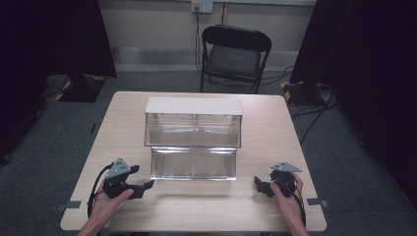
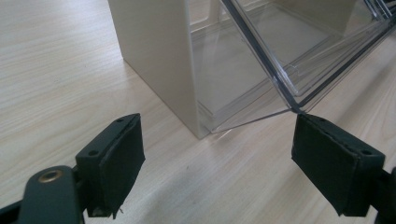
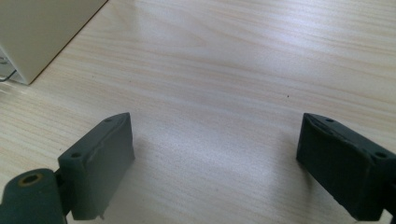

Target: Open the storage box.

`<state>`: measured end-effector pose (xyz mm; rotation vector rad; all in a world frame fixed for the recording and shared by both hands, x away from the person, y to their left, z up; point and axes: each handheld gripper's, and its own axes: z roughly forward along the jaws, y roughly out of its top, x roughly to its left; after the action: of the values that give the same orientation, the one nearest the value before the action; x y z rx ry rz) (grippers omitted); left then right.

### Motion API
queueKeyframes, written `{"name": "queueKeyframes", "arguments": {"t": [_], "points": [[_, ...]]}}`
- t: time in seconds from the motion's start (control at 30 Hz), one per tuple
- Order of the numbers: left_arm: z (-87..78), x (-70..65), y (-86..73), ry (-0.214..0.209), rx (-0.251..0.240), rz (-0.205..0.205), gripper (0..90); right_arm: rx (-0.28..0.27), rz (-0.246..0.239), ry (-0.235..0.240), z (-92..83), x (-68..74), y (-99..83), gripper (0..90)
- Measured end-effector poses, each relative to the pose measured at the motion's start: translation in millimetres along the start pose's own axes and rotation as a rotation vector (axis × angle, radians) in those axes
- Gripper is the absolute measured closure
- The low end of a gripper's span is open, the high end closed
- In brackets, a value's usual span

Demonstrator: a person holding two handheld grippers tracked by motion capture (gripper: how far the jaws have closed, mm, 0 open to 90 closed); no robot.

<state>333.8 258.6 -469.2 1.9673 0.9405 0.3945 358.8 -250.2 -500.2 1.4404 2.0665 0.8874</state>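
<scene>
Your left claw point(image 1: 147, 185) and right claw point(image 1: 257, 183) both rest near the desk's point(image 1: 265, 132) front edge, jaws apart and empty. The clear bin organizer point(image 1: 193, 137) sits mid-desk between them. Expect stiff, slick, light plastic; grip the beige frame point(image 2: 159, 56), probably. Whether the bins hold anything is hard to tell.
</scene>
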Motion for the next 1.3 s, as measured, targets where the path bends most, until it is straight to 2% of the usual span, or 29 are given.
{"name": "queueKeyframes", "arguments": {"t": [0.1,0.2,0.23,0.4,0.47,0.77,0.87,1.0,1.23,1.3], "points": [[2.6,-1.0,1.0,0.000,-0.007,-0.006,16.5,0.000,-0.001,0.000,0.0,0.0,0.0,10.3],[5.4,-2.8,2.2,0.010,0.001,0.007,16.5,0.000,0.000,0.000,0.0,0.0,0.0,10.3],[6.9,-4.8,2.6,0.009,0.003,-0.003,16.4,0.000,0.000,0.000,0.0,0.0,0.0,10.3],[10.4,-7.6,4.1,0.016,-0.001,0.013,16.5,0.000,0.000,0.000,0.0,0.0,0.0,10.3],[11.7,-8.4,4.3,0.015,0.005,0.000,16.5,0.000,0.000,0.000,0.0,0.0,0.0,10.3],[17.8,-5.3,5.2,0.001,0.017,-0.002,15.6,0.000,-0.001,0.000,0.0,-0.1,0.0,10.3],[17.5,-5.1,5.5,-0.024,0.006,-0.018,15.4,0.000,-0.001,0.000,0.0,-0.1,0.0,10.3],[15.3,-6.5,6.2,-0.046,-0.026,-0.012,15.4,0.000,-0.001,0.000,0.0,-0.1,0.0,10.3],[14.0,-6.7,5.8,-0.050,-0.031,-0.011,15.6,0.000,0.000,0.000,0.0,0.0,0.0,10.3],[12.3,-9.6,6.2,-0.049,-0.046,0.017,16.4,0.000,-0.001,0.000,0.0,-0.1,0.0,10.3]]}}
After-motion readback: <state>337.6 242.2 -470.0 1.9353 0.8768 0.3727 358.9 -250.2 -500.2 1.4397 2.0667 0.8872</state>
